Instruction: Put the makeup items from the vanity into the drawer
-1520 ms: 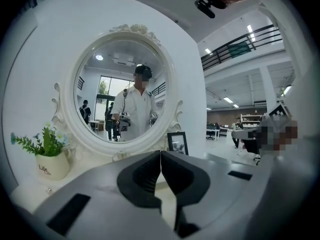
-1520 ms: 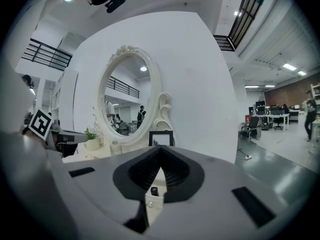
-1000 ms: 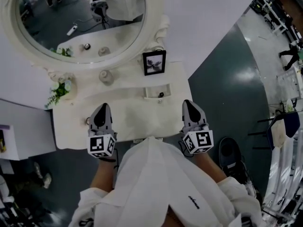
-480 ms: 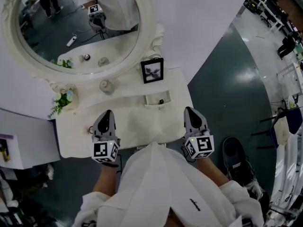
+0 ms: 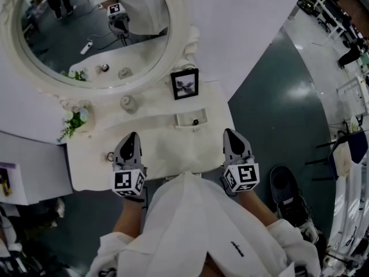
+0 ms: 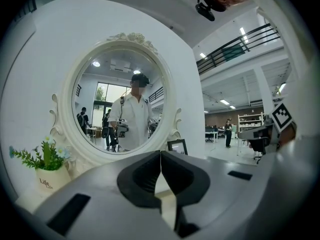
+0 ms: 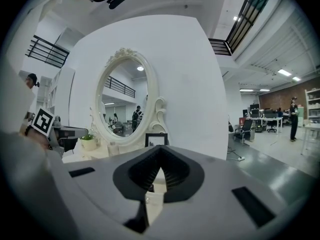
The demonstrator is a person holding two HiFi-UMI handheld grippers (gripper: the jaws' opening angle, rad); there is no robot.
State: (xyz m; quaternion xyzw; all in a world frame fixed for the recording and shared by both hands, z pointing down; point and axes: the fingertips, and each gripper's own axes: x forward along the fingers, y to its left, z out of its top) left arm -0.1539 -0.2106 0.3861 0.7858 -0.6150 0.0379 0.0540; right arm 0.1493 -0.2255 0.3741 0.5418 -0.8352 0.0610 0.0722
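Observation:
The white vanity [image 5: 167,149] stands below an oval mirror [image 5: 98,33]. On its top I see a small round jar [image 5: 128,103], a small dark item [image 5: 195,122] inside an open white compartment [image 5: 182,119], and a ring-shaped piece [image 5: 109,156] by the left front. My left gripper [image 5: 133,136] hovers over the front left of the top, shut and empty; its jaws also meet in the left gripper view [image 6: 160,153]. Over the front right my right gripper [image 5: 228,132] is shut with nothing in it, as the right gripper view [image 7: 160,149] also shows.
A black picture frame [image 5: 185,84] leans at the back of the top. A potted plant [image 5: 72,120] stands at the left end, also visible as a plant pot [image 6: 47,176] in the left gripper view. A white side cabinet [image 5: 23,166] adjoins the vanity's left. Dark floor lies to the right.
The head view has shifted slightly. Both grippers keep their places over the vanity's front edge, jaws unchanged.

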